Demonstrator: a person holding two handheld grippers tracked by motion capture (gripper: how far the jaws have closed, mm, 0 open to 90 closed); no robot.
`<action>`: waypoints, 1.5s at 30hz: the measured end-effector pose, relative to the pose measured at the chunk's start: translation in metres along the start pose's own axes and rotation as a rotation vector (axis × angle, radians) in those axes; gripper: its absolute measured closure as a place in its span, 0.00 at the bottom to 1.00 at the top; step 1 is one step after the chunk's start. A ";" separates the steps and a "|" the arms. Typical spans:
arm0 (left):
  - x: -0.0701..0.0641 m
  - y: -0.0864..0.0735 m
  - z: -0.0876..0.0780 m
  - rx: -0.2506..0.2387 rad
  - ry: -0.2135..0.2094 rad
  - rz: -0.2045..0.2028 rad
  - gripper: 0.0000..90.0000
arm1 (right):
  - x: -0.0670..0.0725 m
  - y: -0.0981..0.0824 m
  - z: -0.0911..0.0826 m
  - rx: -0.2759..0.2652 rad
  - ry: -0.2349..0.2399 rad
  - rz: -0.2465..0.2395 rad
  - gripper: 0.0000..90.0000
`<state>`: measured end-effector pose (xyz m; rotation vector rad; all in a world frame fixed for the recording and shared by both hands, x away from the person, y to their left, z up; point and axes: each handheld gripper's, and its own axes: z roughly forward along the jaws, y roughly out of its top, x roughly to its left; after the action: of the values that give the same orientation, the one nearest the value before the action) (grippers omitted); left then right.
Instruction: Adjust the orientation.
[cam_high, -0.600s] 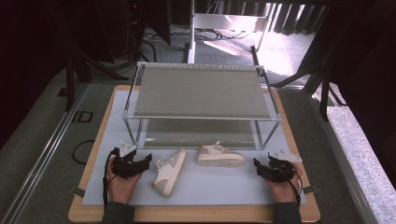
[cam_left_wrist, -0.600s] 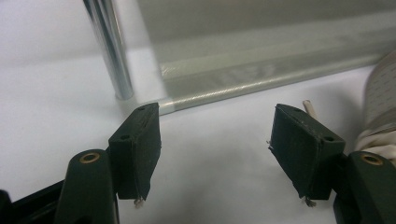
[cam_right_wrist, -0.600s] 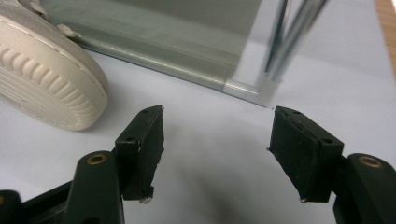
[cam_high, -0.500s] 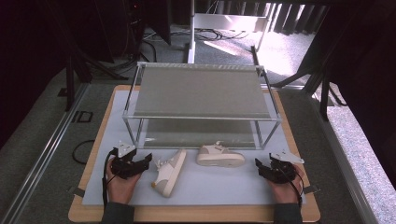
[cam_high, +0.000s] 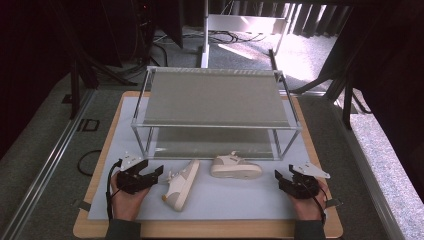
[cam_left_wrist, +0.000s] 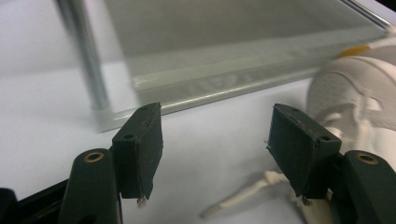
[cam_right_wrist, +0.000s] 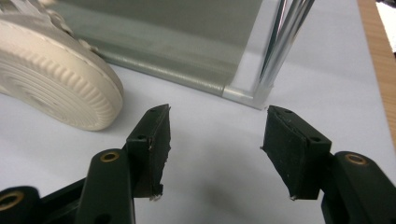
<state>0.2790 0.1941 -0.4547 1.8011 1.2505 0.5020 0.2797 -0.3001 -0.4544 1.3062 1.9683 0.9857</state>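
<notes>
Two cream sneakers lie on the white mat in front of a two-tier metal rack (cam_high: 215, 97). One sneaker (cam_high: 181, 184) points diagonally; the other sneaker (cam_high: 235, 166) lies sideways near the rack's lower shelf. My left gripper (cam_high: 158, 172) rests open just left of the diagonal sneaker. In the left gripper view my left gripper (cam_left_wrist: 215, 140) holds nothing, with that sneaker (cam_left_wrist: 355, 93) and its lace (cam_left_wrist: 243, 196) at the right. My right gripper (cam_high: 279, 178) sits open to the right of the sideways sneaker. In the right gripper view my right gripper (cam_right_wrist: 215, 135) is empty, with that sneaker's toe (cam_right_wrist: 51, 79) off to the left.
The rack's front legs (cam_left_wrist: 88, 60) (cam_right_wrist: 273, 51) stand just ahead of both grippers. The white mat (cam_high: 240, 200) lies on a wooden board (cam_high: 210, 229). Grey floor, cables and dark stands surround the board.
</notes>
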 end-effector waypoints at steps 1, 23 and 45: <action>-0.003 0.001 -0.001 -0.005 -0.014 0.009 0.39 | 0.000 0.001 -0.002 -0.003 -0.002 -0.002 0.45; -0.036 0.000 -0.016 -0.004 -0.142 0.095 0.39 | 0.006 0.003 -0.020 -0.036 -0.003 -0.022 0.45; -0.059 -0.002 -0.002 0.035 -0.218 0.136 0.40 | 0.010 0.004 -0.024 -0.048 -0.003 -0.038 0.45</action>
<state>0.2514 0.1424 -0.4470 1.9224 0.9988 0.3489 0.2588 -0.2963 -0.4383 1.2390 1.9484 1.0061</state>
